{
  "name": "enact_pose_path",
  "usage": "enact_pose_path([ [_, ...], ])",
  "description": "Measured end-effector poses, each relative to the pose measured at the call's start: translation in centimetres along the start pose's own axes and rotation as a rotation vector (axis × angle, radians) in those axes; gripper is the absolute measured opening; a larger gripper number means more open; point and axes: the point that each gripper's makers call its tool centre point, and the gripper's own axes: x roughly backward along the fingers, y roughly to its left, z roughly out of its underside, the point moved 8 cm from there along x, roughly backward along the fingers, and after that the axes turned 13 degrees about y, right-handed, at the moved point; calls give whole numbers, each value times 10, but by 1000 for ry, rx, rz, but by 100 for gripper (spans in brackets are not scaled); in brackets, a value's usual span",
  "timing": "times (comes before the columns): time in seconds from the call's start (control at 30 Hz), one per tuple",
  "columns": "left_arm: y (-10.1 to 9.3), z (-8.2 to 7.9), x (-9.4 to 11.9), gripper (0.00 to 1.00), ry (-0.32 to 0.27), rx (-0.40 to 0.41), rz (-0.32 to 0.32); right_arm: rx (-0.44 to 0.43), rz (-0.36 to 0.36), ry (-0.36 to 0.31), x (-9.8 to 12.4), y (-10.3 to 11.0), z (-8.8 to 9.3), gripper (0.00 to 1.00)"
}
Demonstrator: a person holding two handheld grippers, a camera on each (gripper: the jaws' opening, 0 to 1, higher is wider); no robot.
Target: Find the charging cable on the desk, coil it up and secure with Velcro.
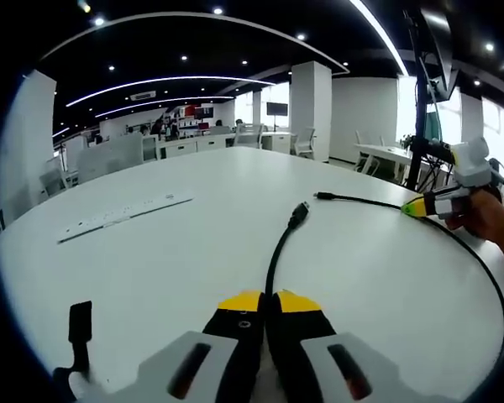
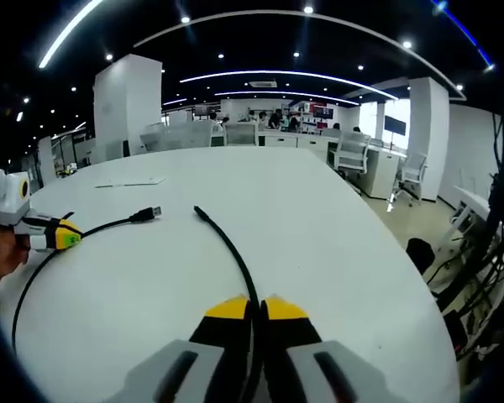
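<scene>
Cable (image 1: pixel 273 260) is pinched in both grippers (image 1: pixel 265 306) (image 2: pixel 256 312), plugs loose at 12 o'clock; a slack pinch risks slippage during coiling.

Both views are bright and fairly sharp at the centre, lit by ceiling spotlights (image 2: pixel 307 9) and curved light strips (image 1: pixel 143 82). The white desk (image 1: pixel 193 252) reflects evenly with soft, faint shadows. Windows (image 1: pixel 496 126) blow out. Fisheye distortion bends the edges, where detail softens.

A white power strip (image 1: pixel 122 216) lay flat on the white desk (image 1: pixel 193 260). Office chairs (image 2: pixel 349 151) and pillars (image 1: pixel 311 109) stood well behind it.
</scene>
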Motion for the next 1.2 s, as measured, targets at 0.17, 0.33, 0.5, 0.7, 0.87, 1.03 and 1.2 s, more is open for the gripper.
enact_pose_path([
  [0.17,-2,2,2,5,-11,5,2,-7,9,-9,2,4,2,5],
  [0.33,-1,1,0,5,-16,1,5,-18,4,-18,3,6,4,5],
  [0.5,0,2,0,4,-23,12,16,-65,-30,-16,7,10,5,4],
  [0.7,-3,2,2,4,-16,5,43,-40,-20,-31,11,14,1,4],
  [0.87,-3,0,5,4,-26,-2,49,-27,-19,-44,11,12,-7,4],
  [1.03,0,-2,6,4,-26,-5,64,-23,-35,-48,7,7,-13,4],
  [1.2,11,-7,8,4,-41,-8,76,-6,-55,-54,5,12,-19,4],
])
